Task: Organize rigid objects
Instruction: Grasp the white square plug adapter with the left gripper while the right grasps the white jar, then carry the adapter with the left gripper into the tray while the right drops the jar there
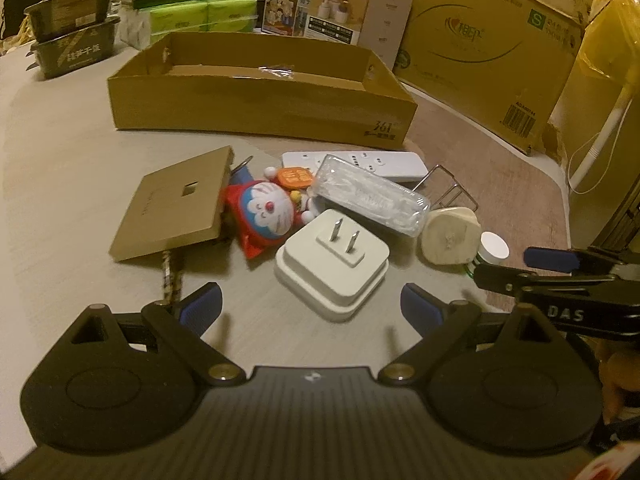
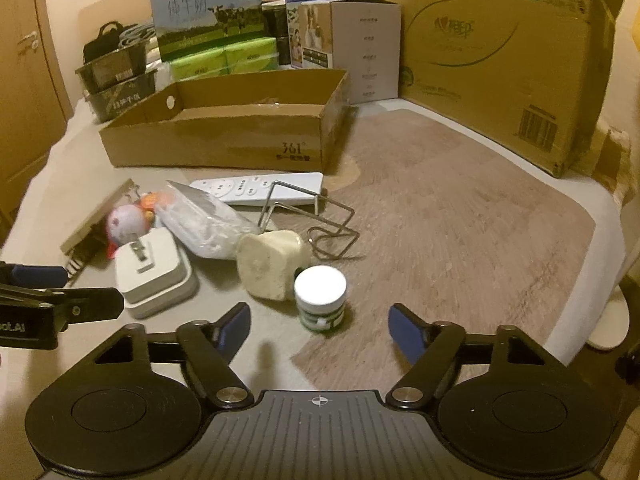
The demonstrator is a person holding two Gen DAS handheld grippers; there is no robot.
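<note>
While prongs point up, white plug adapter (image 1: 332,258) lies flat.

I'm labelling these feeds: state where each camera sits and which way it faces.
Left wrist: on the left hand-held gripper, open, facing the white plug adapter; the right hand-held gripper shows at right.
Right wrist: on the right hand-held gripper, open, facing the white-lidded jar; the left one shows at left.
Shared: adapter, jar, open cardboard box.
</note>
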